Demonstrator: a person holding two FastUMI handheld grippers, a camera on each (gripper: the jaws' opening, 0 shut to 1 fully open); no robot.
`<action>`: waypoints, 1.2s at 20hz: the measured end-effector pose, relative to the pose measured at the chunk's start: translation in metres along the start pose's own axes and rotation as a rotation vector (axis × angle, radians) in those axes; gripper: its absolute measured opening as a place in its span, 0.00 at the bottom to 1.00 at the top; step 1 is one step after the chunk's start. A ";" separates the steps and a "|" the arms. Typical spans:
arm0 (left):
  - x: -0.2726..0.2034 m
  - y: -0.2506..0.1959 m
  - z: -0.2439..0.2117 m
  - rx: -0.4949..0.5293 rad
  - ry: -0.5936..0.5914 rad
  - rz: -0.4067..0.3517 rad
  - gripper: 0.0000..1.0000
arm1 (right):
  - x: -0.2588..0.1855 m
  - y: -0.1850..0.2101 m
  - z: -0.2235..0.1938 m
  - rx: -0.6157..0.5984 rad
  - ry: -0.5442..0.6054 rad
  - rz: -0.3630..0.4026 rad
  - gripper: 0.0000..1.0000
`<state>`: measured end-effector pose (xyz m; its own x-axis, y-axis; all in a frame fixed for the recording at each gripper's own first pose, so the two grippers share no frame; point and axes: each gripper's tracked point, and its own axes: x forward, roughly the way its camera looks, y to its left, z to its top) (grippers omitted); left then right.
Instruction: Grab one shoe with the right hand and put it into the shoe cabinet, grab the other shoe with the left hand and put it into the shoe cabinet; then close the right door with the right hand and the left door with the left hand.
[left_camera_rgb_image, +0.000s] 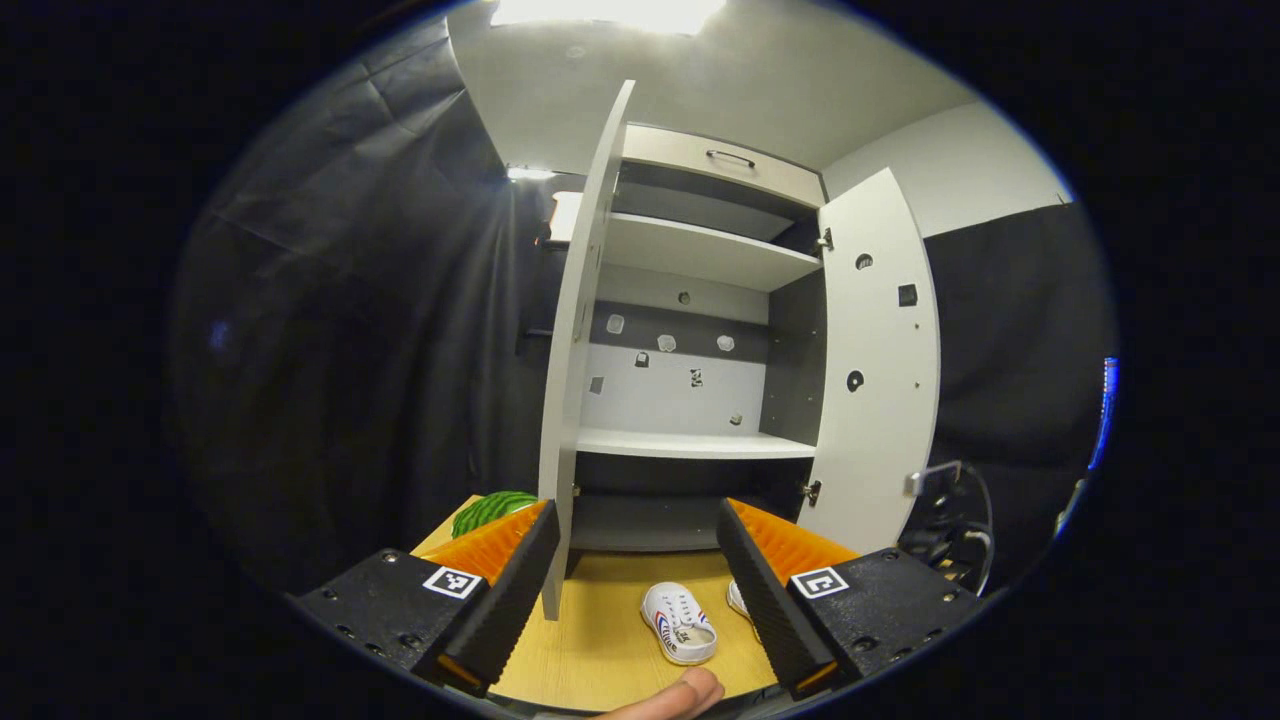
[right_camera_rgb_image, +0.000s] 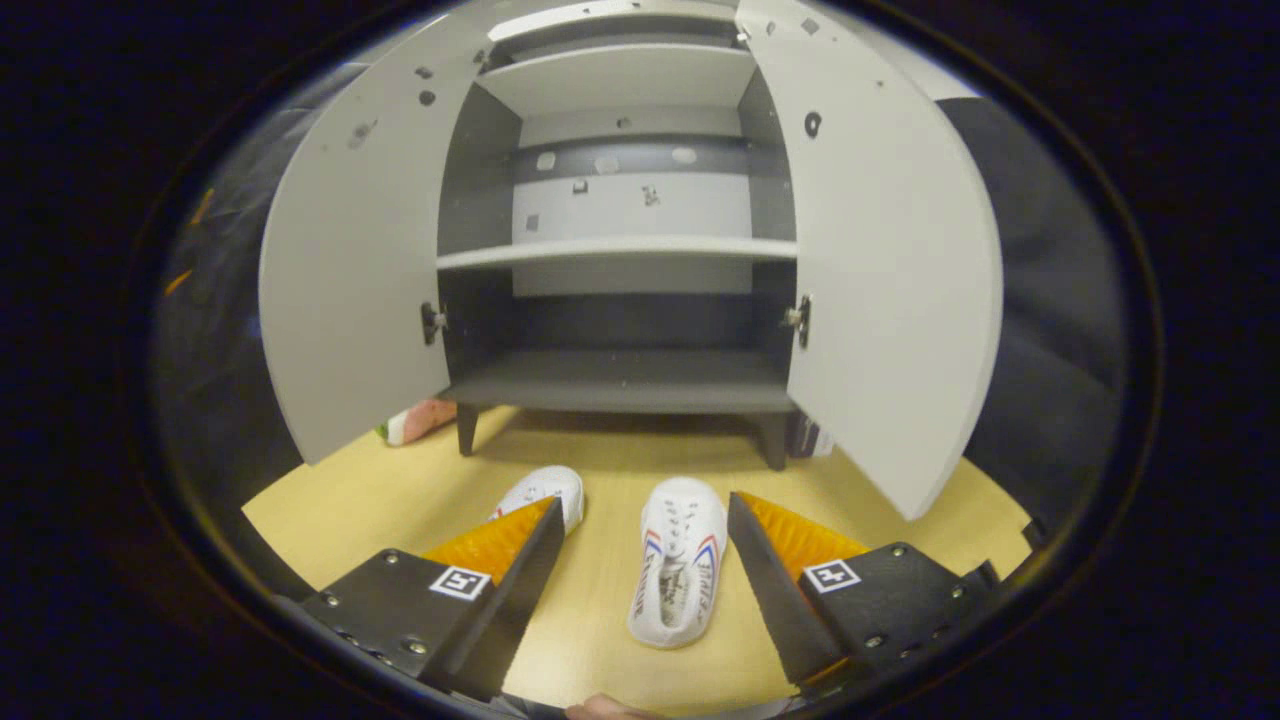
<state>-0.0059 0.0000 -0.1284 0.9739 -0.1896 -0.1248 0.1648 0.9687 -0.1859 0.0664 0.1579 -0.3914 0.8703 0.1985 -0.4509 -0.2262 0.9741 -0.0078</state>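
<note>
1. Two white sneakers lie on the wooden desk before the open shoe cabinet.
2. The right claw gapes wide around one sneaker, not touching it.
3. The left claw hangs wide open, holding nothing, above the other sneaker.

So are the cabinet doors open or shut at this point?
Open. Both the left door and right door swing outward, baring the shelves; both shoes sit on the floor.

Each hand-held gripper has black screw-studded blocks bearing a square black-and-white marker and ribbed wedge-shaped fingers.
</note>
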 end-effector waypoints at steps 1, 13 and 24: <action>0.000 -0.004 -0.005 -0.022 0.005 -0.018 0.96 | 0.009 0.004 -0.011 0.005 0.022 -0.003 0.98; 0.028 -0.014 -0.046 -0.037 0.076 -0.101 0.97 | 0.081 -0.001 -0.089 0.105 0.220 -0.130 0.66; 0.018 -0.021 -0.084 -0.037 0.160 -0.124 0.97 | 0.079 -0.015 -0.084 0.302 0.161 -0.038 0.00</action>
<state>-0.0050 -0.0377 -0.2088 0.9088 -0.3333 -0.2511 0.2735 0.9302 -0.2448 0.1015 0.1497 -0.5023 0.7897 0.1647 -0.5909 -0.0338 0.9735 0.2263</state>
